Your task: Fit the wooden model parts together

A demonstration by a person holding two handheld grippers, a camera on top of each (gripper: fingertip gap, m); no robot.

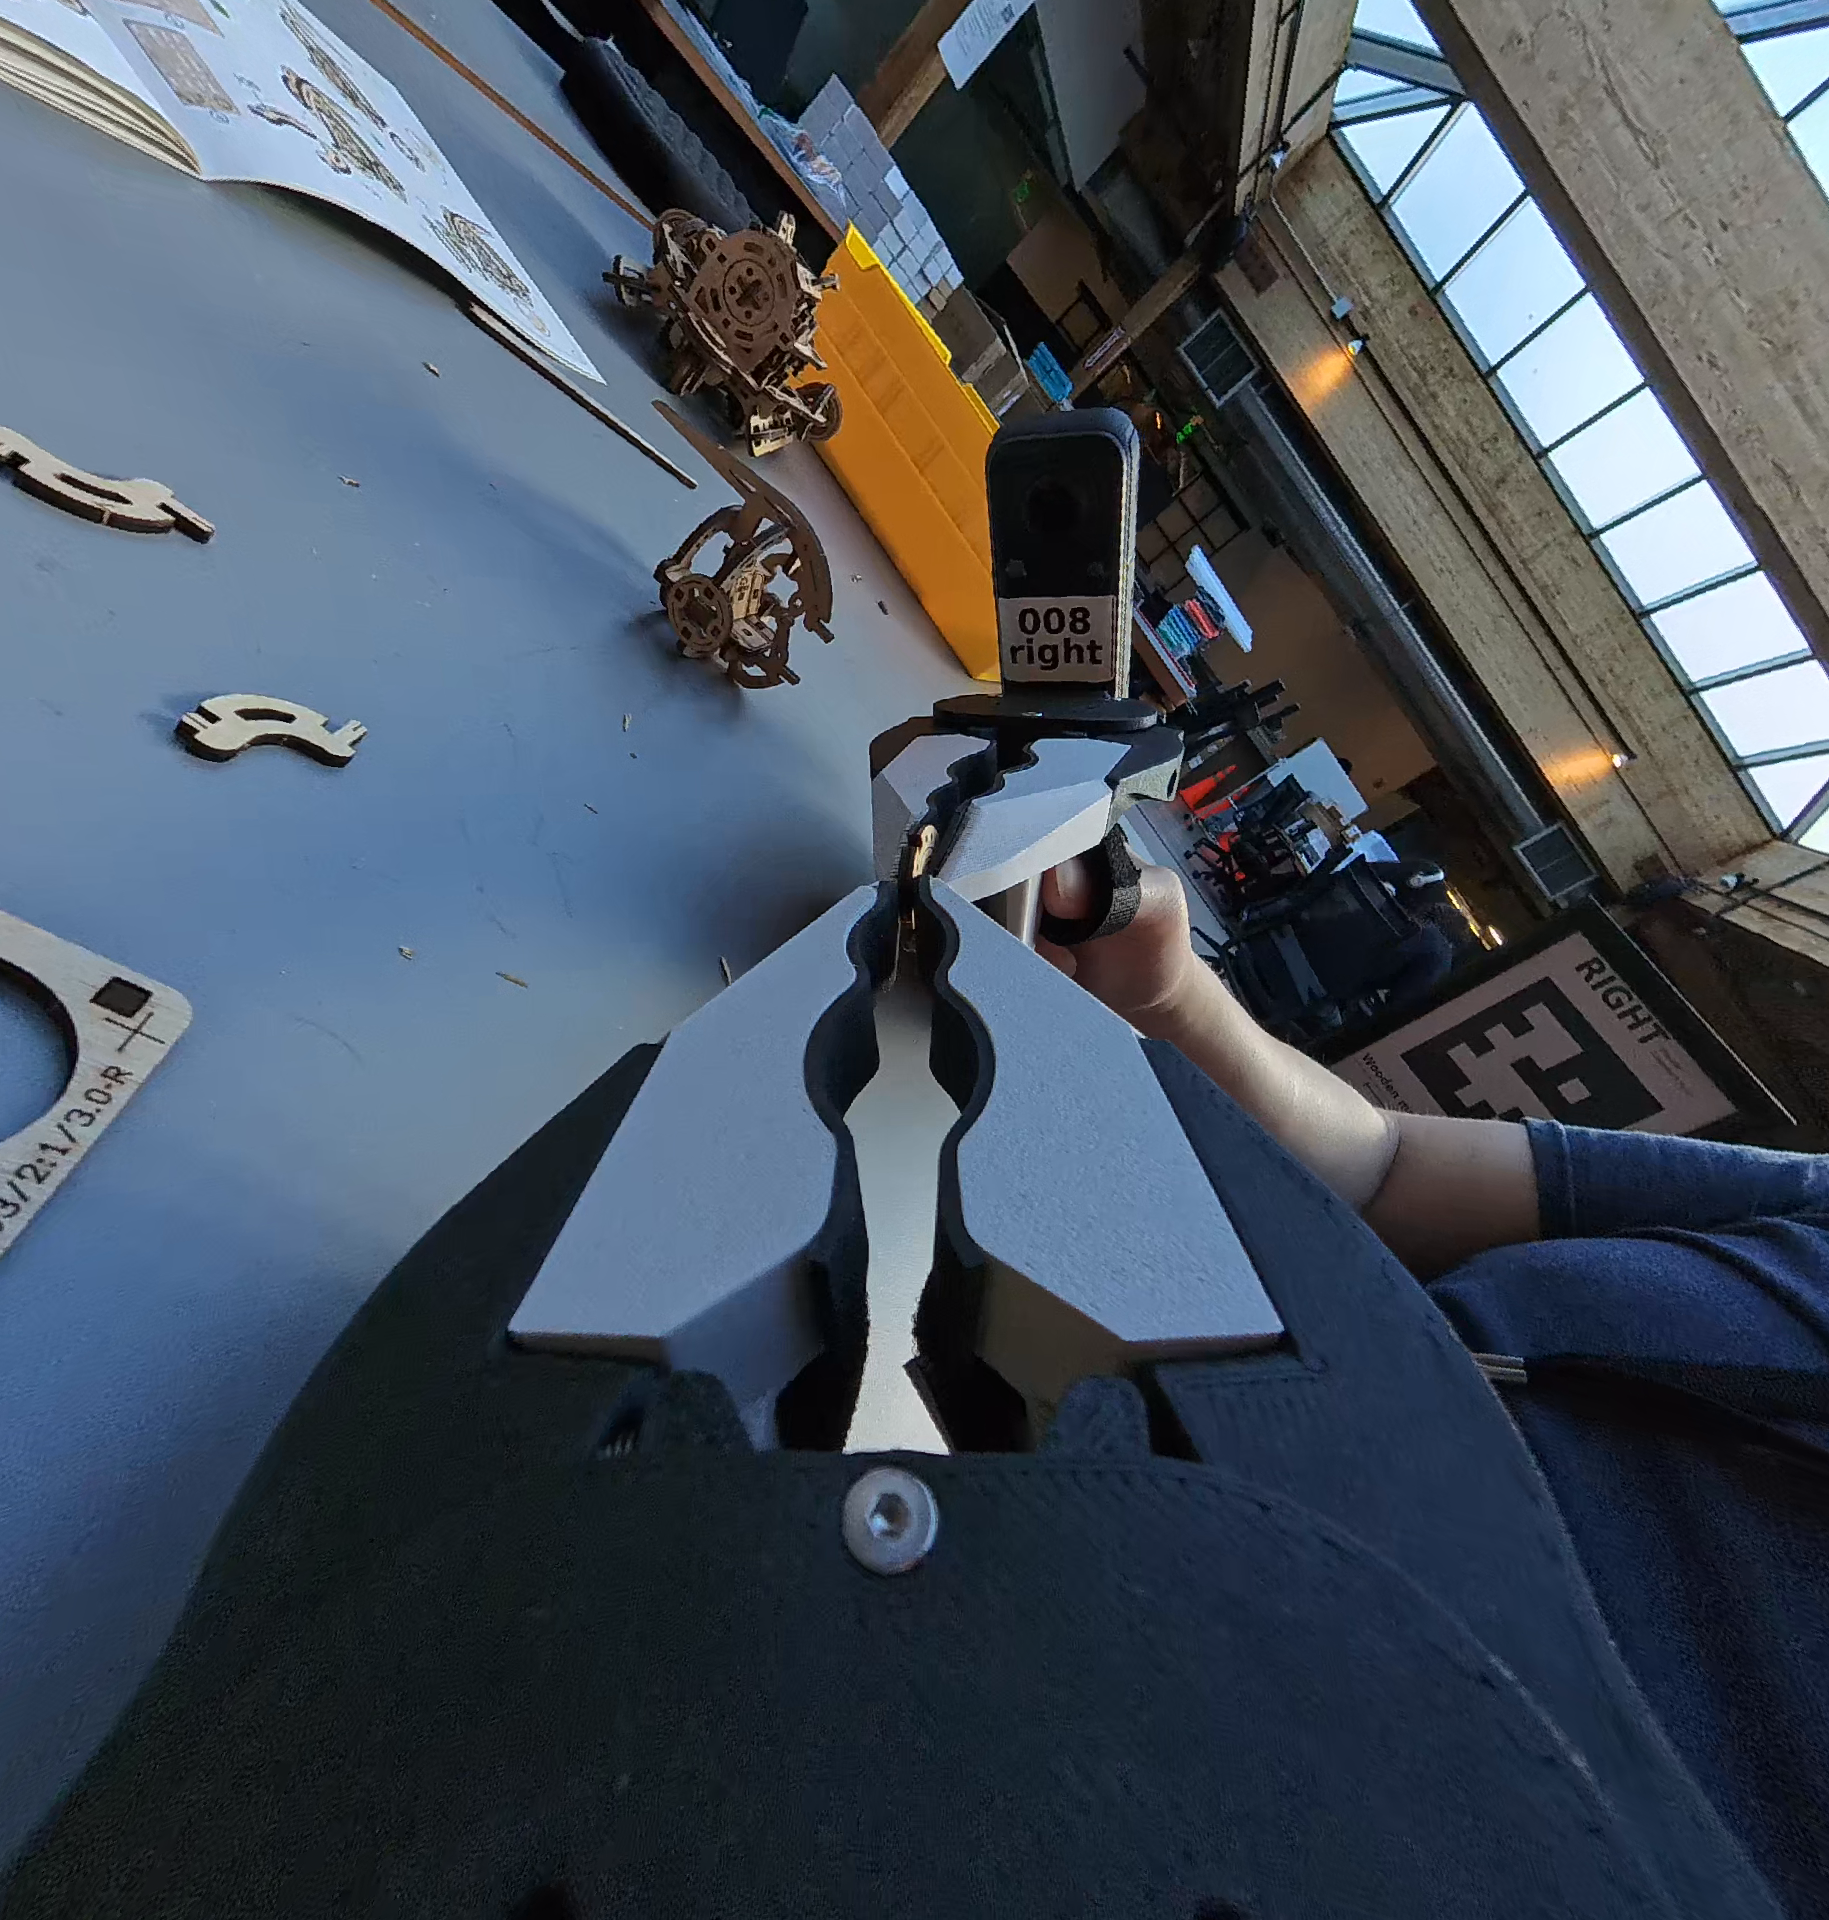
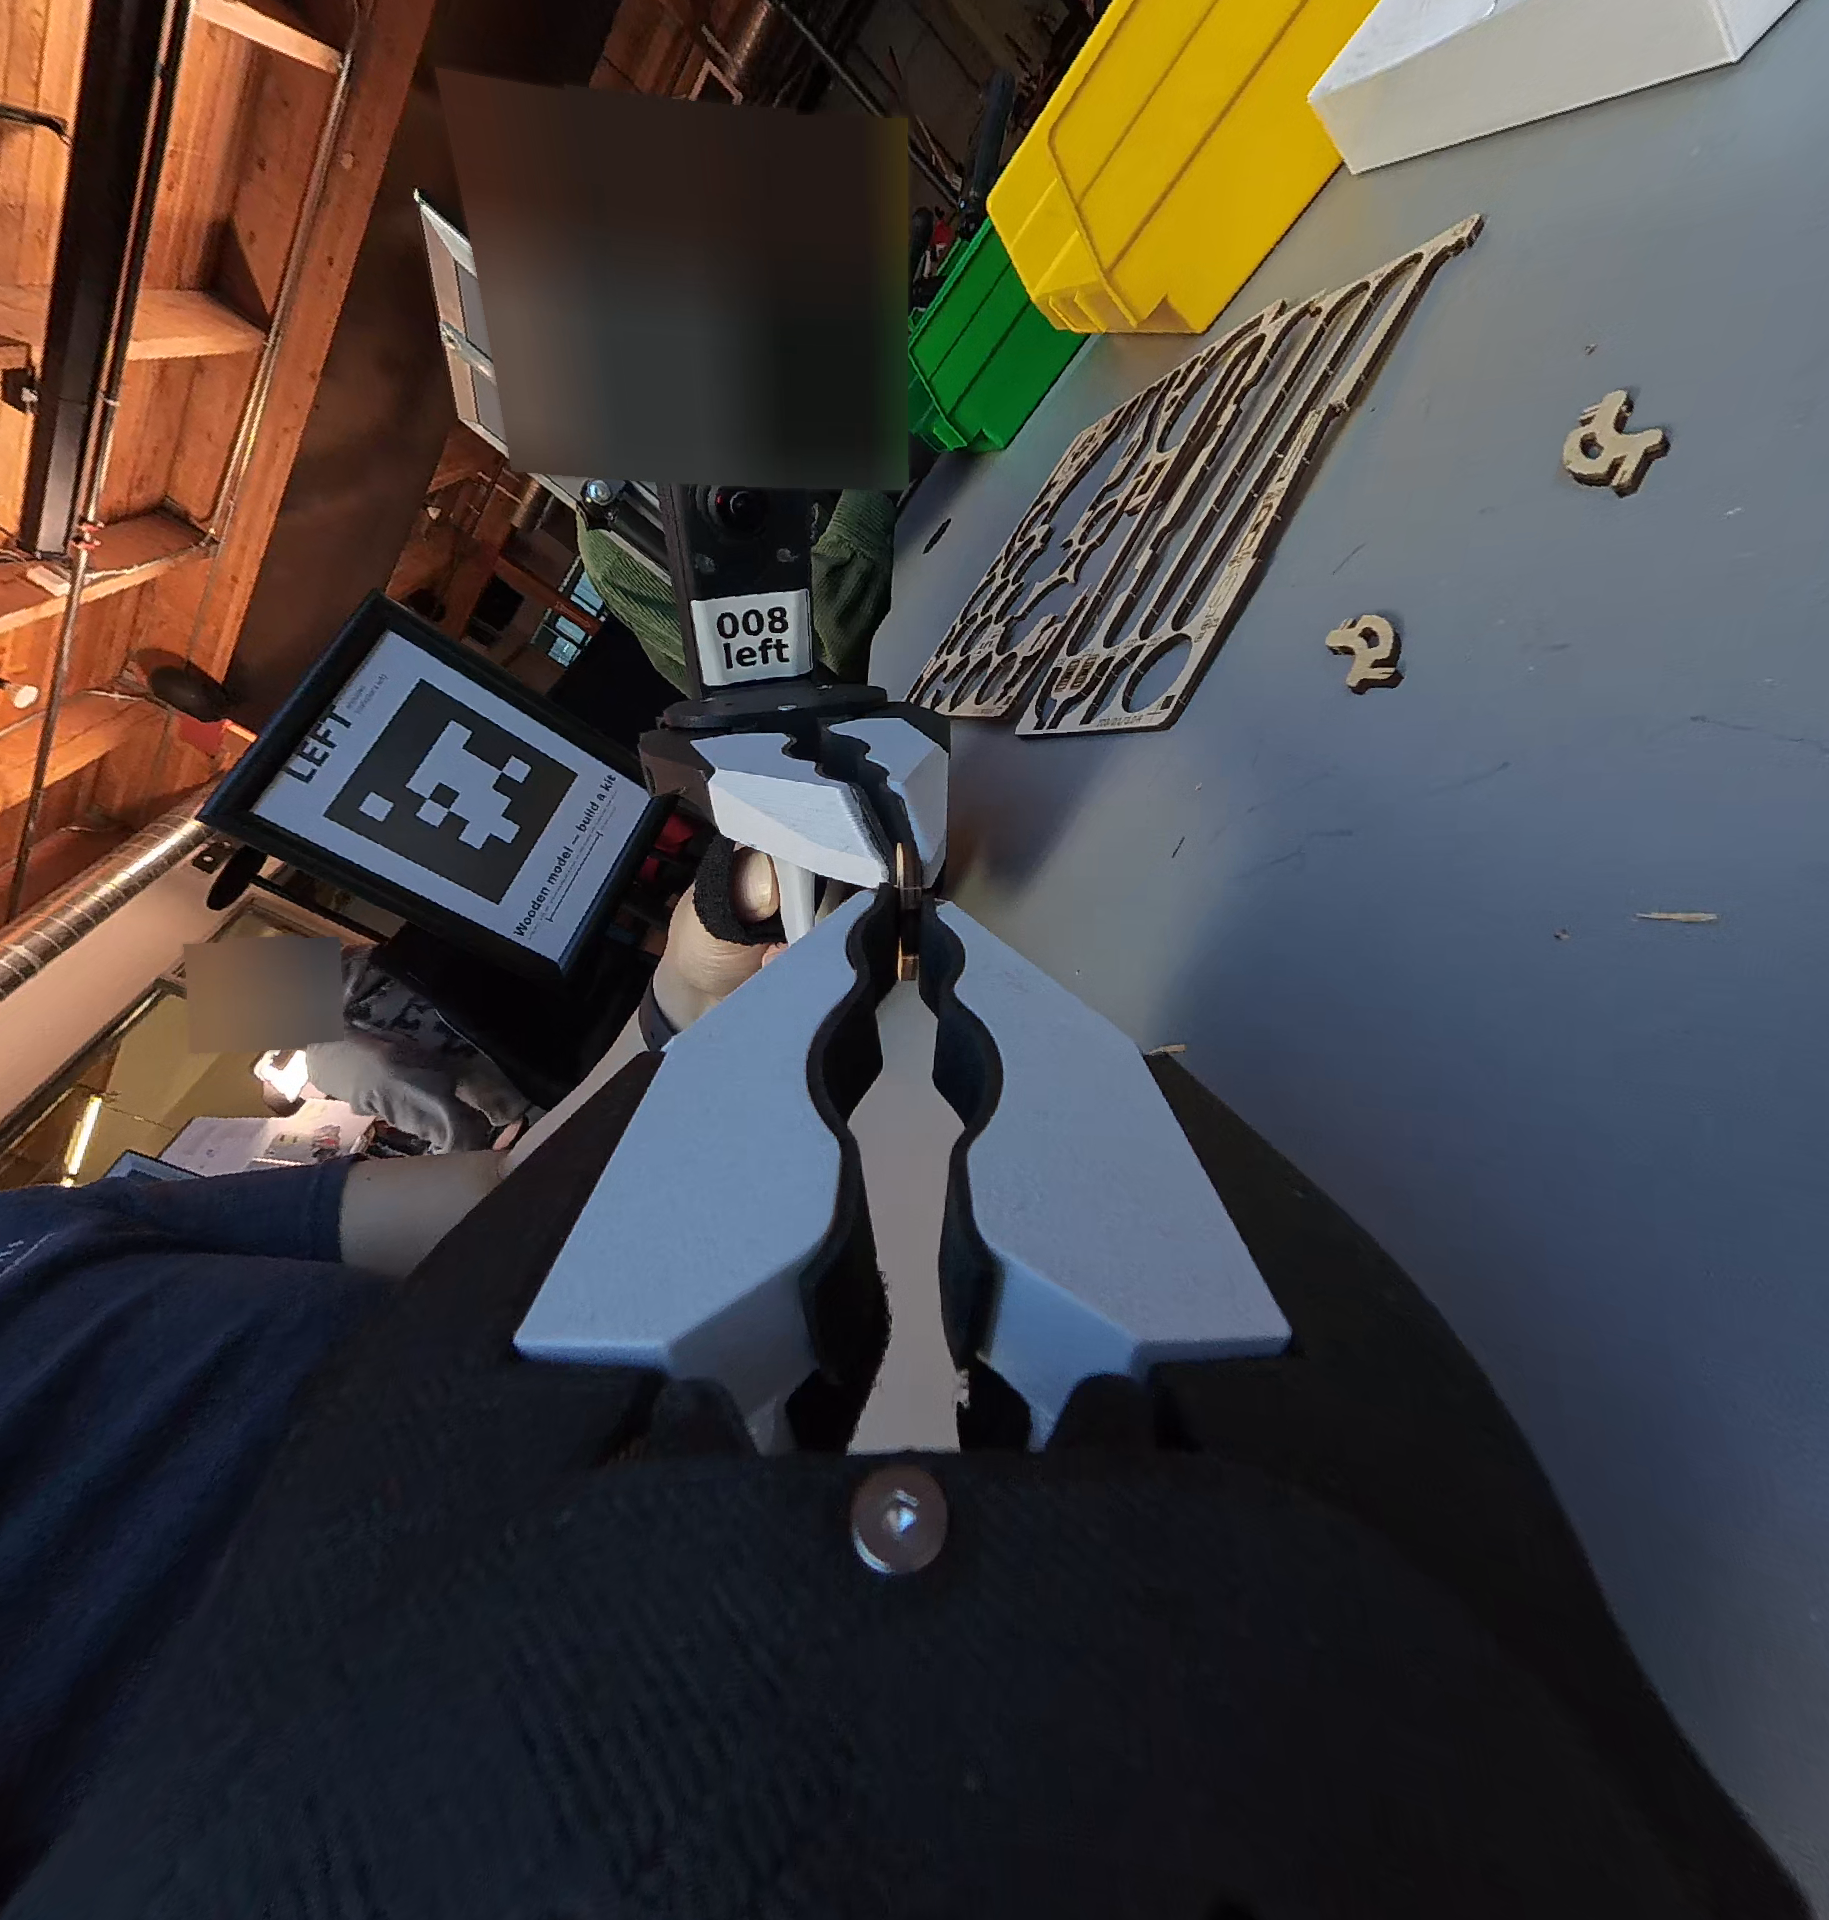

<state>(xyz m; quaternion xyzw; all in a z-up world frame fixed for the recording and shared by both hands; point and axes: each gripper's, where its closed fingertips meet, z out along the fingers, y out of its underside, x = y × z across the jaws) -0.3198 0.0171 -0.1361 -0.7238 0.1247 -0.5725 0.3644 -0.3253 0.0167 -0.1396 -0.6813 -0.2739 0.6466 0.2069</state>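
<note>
On the grey bench (image 1: 390, 810), two loose curved wooden pieces (image 1: 89, 488) (image 1: 271, 727) are seen lying flat, well apart from each other. Farther back, near the bench's far edge, two partly built wooden models (image 1: 744, 312) (image 1: 749, 592) are set beside a yellow bin (image 1: 905, 436), with an open instruction booklet (image 1: 349, 135) laid towards the far corner. A cut-out plywood sheet (image 1: 79, 1070) is seen at the near left edge.

Held above the bench, the left gripper (image 1: 905, 914) is closed on a small wooden part (image 1: 902, 935), and the right gripper (image 2: 905, 925) is closed on a small wooden part (image 2: 906, 914) too; the two claws are brought tip to tip, the parts touching. Whether the parts are already joined cannot be told.

In the right wrist view, two fretted plywood sheets (image 2: 1149, 540) are laid side by side near the yellow bin.
</note>
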